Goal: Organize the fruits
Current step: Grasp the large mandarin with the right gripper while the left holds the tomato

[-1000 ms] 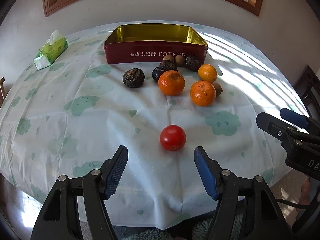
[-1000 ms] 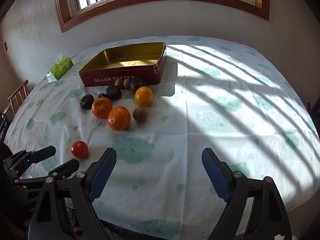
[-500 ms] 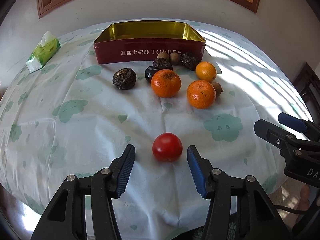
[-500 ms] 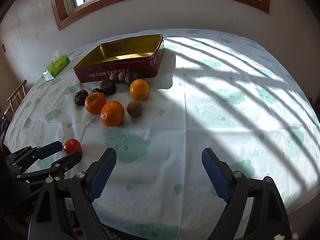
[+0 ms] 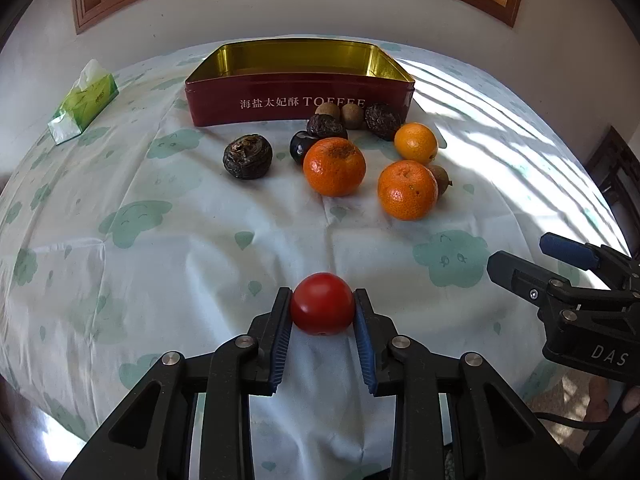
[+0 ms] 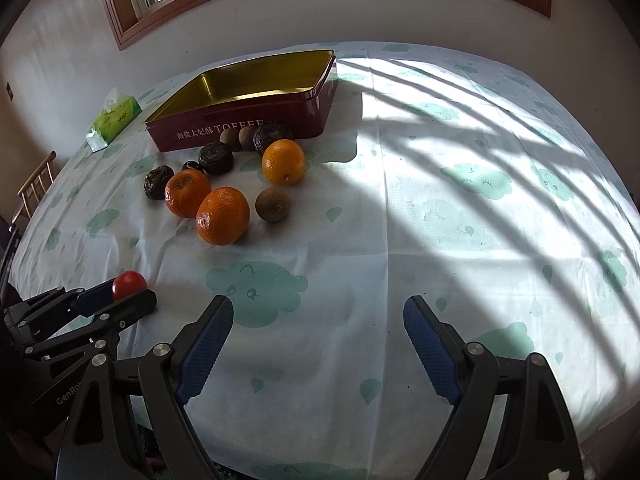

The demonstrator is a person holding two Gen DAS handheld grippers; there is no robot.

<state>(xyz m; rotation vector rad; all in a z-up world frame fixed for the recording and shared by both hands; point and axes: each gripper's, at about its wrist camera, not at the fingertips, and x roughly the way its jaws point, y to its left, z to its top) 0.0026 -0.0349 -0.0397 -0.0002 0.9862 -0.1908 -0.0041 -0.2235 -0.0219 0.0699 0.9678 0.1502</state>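
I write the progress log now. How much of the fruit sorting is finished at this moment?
Nothing is sorted: the toffee tin holds no fruit. In hand: the left gripper is shut on the tomato. Left: three oranges and the dark fruits. The right gripper is open, empty.

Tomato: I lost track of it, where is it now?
In the left wrist view the tomato sits low and central, between the left gripper's fingers, on the tablecloth nearer than the oranges.

Ahead of the left gripper [image 5: 322, 312], bare surface [image 5: 180, 248] runs to the oranges [image 5: 334, 167] and dark fruits [image 5: 248, 158], which crowd the tin [image 5: 298, 98]'s near wall. The right gripper [image 6: 318, 334] flanks it. Right of those fruits lies open cloth.
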